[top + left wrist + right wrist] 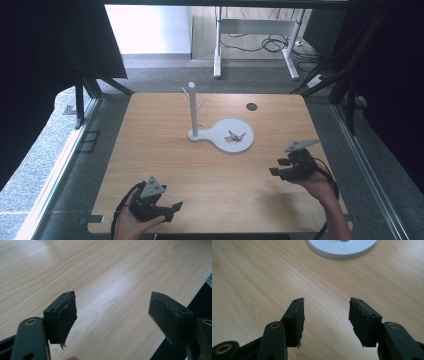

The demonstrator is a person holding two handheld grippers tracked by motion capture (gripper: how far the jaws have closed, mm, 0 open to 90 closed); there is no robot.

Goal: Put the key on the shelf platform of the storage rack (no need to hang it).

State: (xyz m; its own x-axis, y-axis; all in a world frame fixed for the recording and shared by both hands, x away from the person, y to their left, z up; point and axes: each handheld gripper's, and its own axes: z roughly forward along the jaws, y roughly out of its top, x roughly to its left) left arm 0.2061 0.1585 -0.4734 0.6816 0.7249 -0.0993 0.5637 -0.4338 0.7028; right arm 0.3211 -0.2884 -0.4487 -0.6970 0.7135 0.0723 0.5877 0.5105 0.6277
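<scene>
A grey carpeted floor with a desk frame and loose cables at the far end surrounds a pale wooden table (165,175), and on its middle stands a white stand (193,107), a post with short pegs rising from a flat base that widens into a round white dish (220,142). A small bunch of keys (234,136) lies in that dish, apart from the post. The right gripper (278,166) is held above the table's right side, pointing toward the dish, its jaws spread with nothing between them; in the right gripper view (325,315) the dish's rim (342,253) lies ahead. The left gripper (172,210) sits at the near left edge, well apart from the stand, jaws wide and empty (112,317). This looks like the approach, before any grasp. Next, I judge, the right gripper must travel forward to the dish, come down over the keys and close on the ring or a blade, likely to hang them on a peg
</scene>
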